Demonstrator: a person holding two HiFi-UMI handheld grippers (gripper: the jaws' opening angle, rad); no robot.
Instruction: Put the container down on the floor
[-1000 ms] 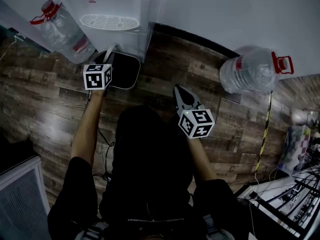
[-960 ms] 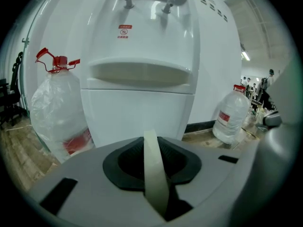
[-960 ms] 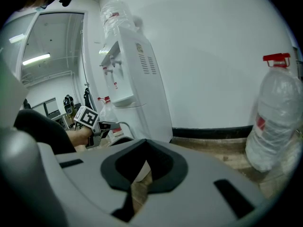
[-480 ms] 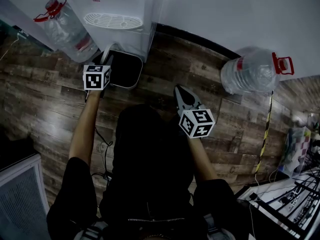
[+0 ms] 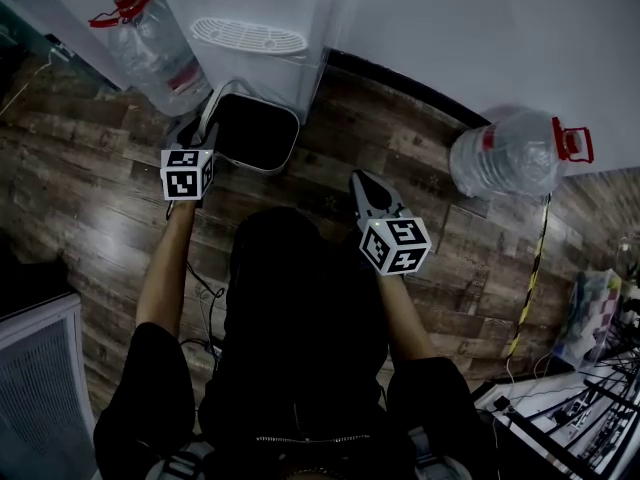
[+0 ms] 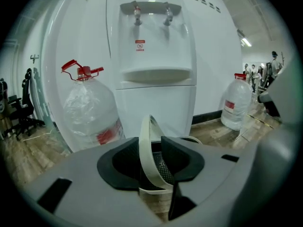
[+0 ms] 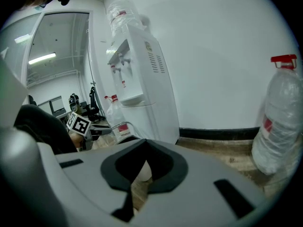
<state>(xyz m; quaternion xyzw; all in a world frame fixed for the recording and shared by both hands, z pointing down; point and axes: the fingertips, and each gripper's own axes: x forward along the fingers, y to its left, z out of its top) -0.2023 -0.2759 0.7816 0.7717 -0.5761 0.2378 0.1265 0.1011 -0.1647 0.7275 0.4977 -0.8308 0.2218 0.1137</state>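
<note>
The container is a black bin with a pale rim, standing on the wood floor at the foot of the water dispenser. Its pale hoop handle stands upright between the jaws of my left gripper. Those jaws have just been opening, and a gap shows beside the handle. In the head view the left gripper is at the bin's left edge. My right gripper hovers over bare floor to the right of the bin, its jaws together and nothing in them.
One large water bottle stands left of the dispenser and another stands by the wall at the right. A cable lies on the floor by my left arm. Yellow-black tape and a cluttered rack sit at the far right.
The left gripper has drawn back from over the container to its left edge. The container rests on the floor. The right gripper has stayed in place.
</note>
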